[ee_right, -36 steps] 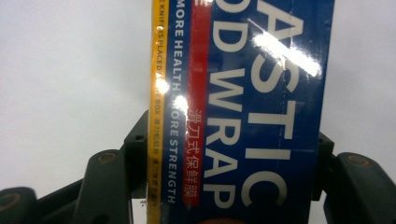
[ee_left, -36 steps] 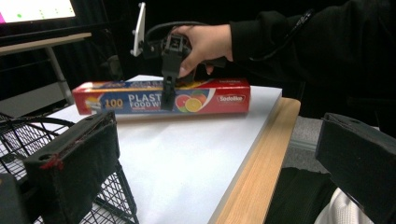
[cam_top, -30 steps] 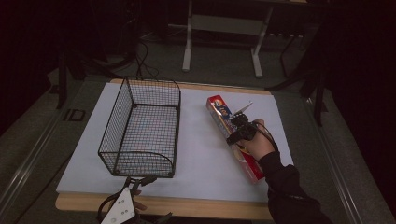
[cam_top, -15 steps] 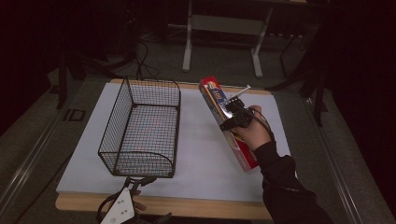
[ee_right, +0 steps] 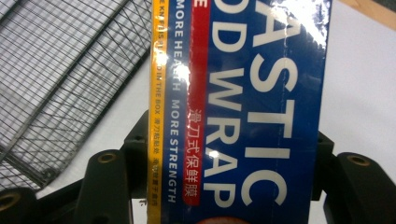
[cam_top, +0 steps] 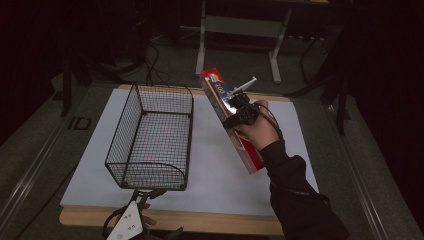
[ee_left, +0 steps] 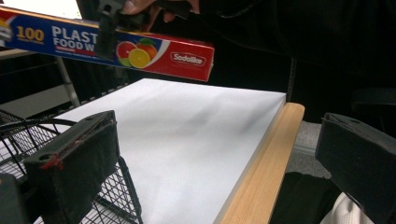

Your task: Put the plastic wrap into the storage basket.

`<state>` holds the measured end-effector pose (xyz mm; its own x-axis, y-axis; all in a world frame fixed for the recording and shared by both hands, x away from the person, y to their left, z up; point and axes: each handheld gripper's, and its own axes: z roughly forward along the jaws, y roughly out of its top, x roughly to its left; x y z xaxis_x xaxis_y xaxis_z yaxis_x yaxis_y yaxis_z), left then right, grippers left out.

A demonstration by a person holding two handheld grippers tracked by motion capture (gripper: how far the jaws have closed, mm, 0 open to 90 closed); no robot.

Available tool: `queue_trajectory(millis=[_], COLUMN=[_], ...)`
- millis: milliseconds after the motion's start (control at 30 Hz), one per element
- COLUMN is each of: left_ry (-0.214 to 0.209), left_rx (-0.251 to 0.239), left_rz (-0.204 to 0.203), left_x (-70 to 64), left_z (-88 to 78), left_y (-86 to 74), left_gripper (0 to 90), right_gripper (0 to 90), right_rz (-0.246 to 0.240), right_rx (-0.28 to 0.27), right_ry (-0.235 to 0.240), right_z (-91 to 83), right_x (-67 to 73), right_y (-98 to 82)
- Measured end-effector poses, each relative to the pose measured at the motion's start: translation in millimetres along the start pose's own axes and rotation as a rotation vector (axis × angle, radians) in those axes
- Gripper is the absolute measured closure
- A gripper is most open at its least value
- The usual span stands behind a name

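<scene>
A long red and blue plastic wrap box (cam_top: 216, 91) hangs tilted above the right half of the white board (cam_top: 210, 175). My right gripper (cam_top: 239, 111) is shut across its middle, the jaws pressing both long sides (ee_right: 229, 154). The box's blue printed face (ee_right: 261, 93) sits close before the right gripper's camera. In the left gripper view the box (ee_left: 154, 52) floats above the board, with the right gripper (ee_left: 105, 28) clamped on it. A black wire basket (cam_top: 125, 135) stands on the board's left half. My left gripper (cam_top: 150, 194) rests at the table's front edge by the basket, open (ee_left: 215, 154) with nothing between its jaws.
The wooden table edge (cam_top: 210, 223) runs along the front below the board. The basket's mesh (ee_right: 60, 70) lies just left of the held box; its wire rim (ee_left: 18, 125) is close to my left jaw. White desk legs (cam_top: 202, 45) stand beyond the table.
My right gripper has lifted the box off the board and carried it up and toward the far side, its far end tilting upward. The left gripper has stayed put.
</scene>
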<state>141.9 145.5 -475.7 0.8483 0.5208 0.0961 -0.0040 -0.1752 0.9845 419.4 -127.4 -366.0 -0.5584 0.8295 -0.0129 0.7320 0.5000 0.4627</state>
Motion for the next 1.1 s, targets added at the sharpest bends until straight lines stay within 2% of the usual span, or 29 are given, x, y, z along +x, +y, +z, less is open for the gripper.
queue_trajectory(millis=[267, 500, 667, 700, 867, 1067, 1100], left_ry=[-0.007, -0.015, -0.020, -0.021, -0.020, -0.028, -0.028], left_rx=[0.007, 0.006, 0.000, 0.002, 0.002, 0.004, 0.004], left_rz=[0.001, 0.000, -0.006, -0.004, -0.004, 0.005, 0.005], left_x=[-0.7, -1.4, -2.0, -2.1, -2.3, -3.8, -4.0], left_z=[0.8, 0.9, 1.2, 1.1, 0.7, 1.3, 1.2], left_y=[-0.2, -0.2, 0.0, 0.1, 0.1, 0.3, 0.3], left_gripper=[0.1, 0.2, 0.2, 0.2, 0.2, 0.2, 0.2], right_gripper=[39.7, 39.7, 39.6, 39.7, 39.7, 39.7, 39.7], right_rz=[-0.019, -0.059, -0.064, -0.069, -0.080, -0.118, -0.118], right_rx=[-0.031, -0.056, -0.078, -0.083, -0.096, -0.106, -0.106], right_ry=[-0.009, -0.017, -0.010, -0.005, 0.019, 0.029, 0.029], right_z=[-5.4, -11.8, -13.2, -12.5, -10.2, -7.5, -7.5], right_x=[14.3, 36.1, 47.1, 54.5, 72.6, 100.1, 100.1], right_y=[17.4, 37.0, 48.4, 55.6, 69.4, 85.8, 85.8])
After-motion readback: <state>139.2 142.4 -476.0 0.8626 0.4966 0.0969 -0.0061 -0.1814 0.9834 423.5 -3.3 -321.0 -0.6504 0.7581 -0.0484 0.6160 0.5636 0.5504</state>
